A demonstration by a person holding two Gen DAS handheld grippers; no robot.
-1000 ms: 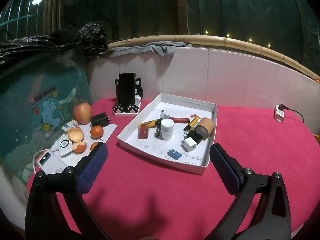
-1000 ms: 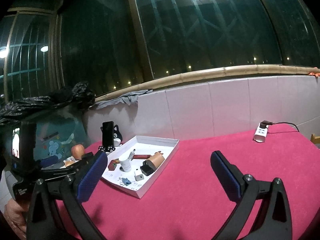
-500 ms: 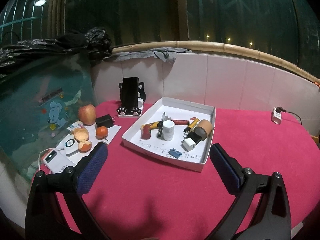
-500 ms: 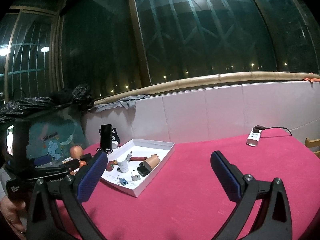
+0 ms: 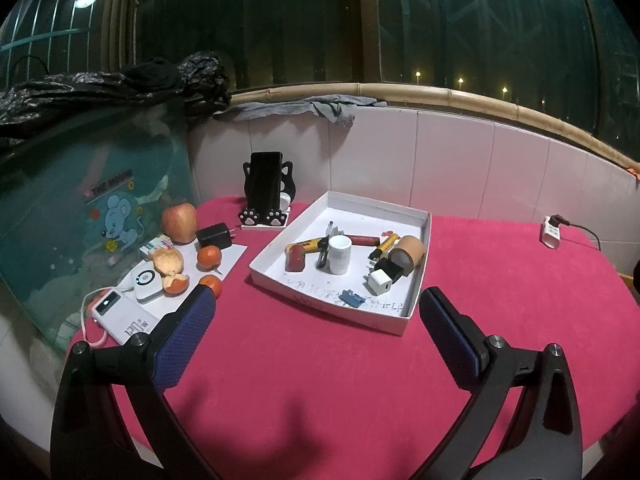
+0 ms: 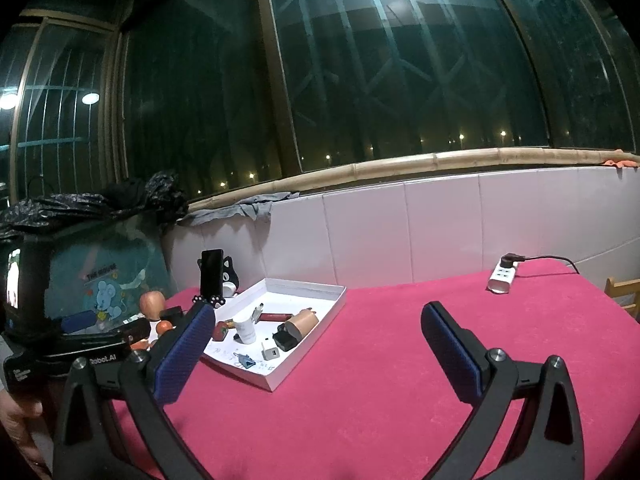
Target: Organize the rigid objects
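A white tray (image 5: 416, 304) sits on the red tablecloth and holds several small items: a white cup (image 5: 339, 255), a brown tape roll (image 5: 408, 255), a white charger cube (image 5: 380, 283), a red piece (image 5: 295, 260) and a blue clip (image 5: 352, 299). The tray also shows in the right wrist view (image 6: 304, 352). My left gripper (image 5: 314, 330) is open and empty, well in front of the tray. My right gripper (image 6: 316, 346) is open and empty, above the cloth to the tray's right.
Left of the tray lie an apple (image 5: 179, 222), oranges (image 5: 209, 257), peel, a black charger (image 5: 214, 235) and a white power bank (image 5: 120, 314). A phone stands in a cat holder (image 5: 265, 194). A power strip (image 5: 552, 232) lies far right. A tiled wall backs the table.
Both grippers have pulled back and risen a little, so the tray looks smaller and farther. Both stay open. Nothing on the table has moved.
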